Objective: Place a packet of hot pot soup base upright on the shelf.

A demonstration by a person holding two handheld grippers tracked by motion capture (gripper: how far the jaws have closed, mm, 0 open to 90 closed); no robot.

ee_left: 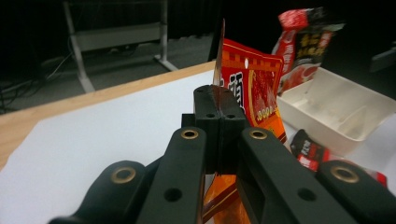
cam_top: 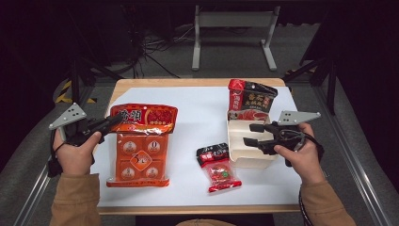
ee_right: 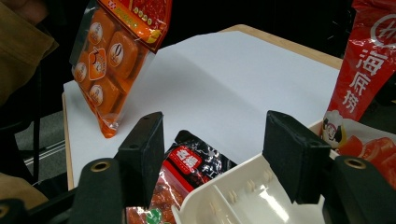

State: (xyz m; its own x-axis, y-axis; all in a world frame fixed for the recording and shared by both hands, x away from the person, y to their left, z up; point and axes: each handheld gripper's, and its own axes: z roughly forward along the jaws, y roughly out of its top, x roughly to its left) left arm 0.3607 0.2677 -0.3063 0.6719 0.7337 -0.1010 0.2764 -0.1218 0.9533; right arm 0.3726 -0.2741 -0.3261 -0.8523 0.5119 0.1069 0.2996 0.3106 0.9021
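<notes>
My left gripper (cam_top: 113, 121) is clenched on the top edge of the orange seasoning-cube packet (cam_top: 140, 143), at the 9 o'clock side of the white table sheet (cam_top: 197, 108). In the right gripper view the packet hangs clear of the sheet, tilted. My right gripper (cam_top: 251, 134) is released, jaws apart over the near end of the white divided tray (cam_top: 244, 153) at 3 o'clock, gripping nothing. A red-and-black sauce pouch (cam_top: 249, 101) stands in the tray's far end. A small red-and-black sachet (cam_top: 219, 167) lies flat at 6 o'clock, just beside the tray.
</notes>
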